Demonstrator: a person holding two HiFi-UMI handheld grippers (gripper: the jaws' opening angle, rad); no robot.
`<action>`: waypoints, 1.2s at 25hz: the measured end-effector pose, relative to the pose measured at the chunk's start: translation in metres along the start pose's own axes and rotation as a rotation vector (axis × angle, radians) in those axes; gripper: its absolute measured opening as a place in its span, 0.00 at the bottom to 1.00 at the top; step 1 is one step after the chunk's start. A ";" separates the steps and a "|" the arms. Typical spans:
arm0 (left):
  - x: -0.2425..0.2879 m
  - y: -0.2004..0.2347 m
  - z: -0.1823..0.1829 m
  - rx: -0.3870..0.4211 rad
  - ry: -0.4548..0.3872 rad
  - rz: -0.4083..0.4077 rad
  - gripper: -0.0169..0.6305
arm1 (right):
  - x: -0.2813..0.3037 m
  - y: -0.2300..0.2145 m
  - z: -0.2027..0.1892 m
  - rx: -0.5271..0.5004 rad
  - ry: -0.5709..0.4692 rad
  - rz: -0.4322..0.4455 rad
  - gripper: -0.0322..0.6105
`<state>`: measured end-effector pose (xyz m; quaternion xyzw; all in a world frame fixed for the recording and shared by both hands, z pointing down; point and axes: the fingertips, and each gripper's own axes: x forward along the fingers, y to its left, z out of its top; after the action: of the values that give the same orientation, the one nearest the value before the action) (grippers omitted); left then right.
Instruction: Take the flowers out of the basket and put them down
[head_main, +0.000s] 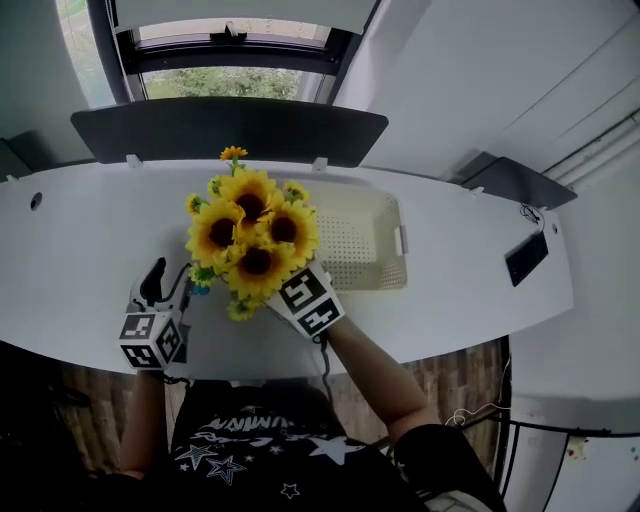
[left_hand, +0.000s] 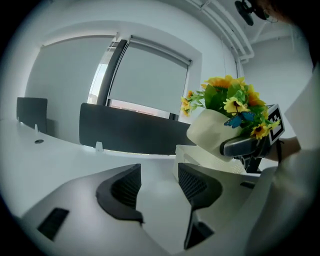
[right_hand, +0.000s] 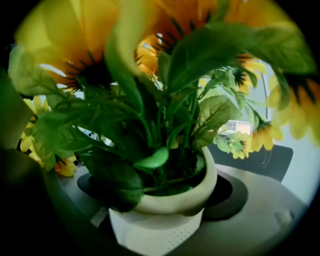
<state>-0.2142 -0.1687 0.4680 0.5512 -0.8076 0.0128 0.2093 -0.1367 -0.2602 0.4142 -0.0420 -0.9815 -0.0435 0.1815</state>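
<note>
**Q:** Where are the flowers, and what holds them?

**A:** The flowers (head_main: 252, 232) stand in a cream pot (left_hand: 212, 131). The right gripper (right_hand: 162, 192) pinches that pot, one jaw on each side just below the rim. The pot hangs in the air over the near left corner of the basket (head_main: 365, 245). It appears to touch neither the basket nor the table (head_main: 80, 250).

**Q:** How is the set-down done well?

**A:** Carry the pot left until it is fully past the basket wall, and only then lower it. Keep it upright, because the blooms look top-heavy and a tilted pot may tip. Lower until the base rests flat, then release.

**Q:** What stands in the way?

**A:** The left gripper (left_hand: 159, 187) sits near the front edge of the table, just beside the likely landing spot. Its jaws are spread with nothing between them. Land the pot between it and the basket, or move it aside first. The dark screen (head_main: 230, 128) along the far edge and a small black device (head_main: 526, 258) at the right are well apart from the path.
</note>
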 end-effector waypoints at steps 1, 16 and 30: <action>-0.003 0.009 0.000 0.007 0.007 -0.013 0.37 | 0.008 0.007 0.004 0.010 -0.003 -0.011 0.87; -0.046 0.121 -0.018 0.100 0.058 -0.177 0.37 | 0.107 0.082 -0.012 0.151 0.008 -0.174 0.87; -0.048 0.151 -0.037 0.113 0.102 -0.232 0.19 | 0.140 0.086 -0.071 0.221 0.121 -0.242 0.87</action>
<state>-0.3226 -0.0575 0.5164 0.6504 -0.7247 0.0622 0.2188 -0.2334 -0.1727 0.5363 0.0994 -0.9655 0.0405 0.2374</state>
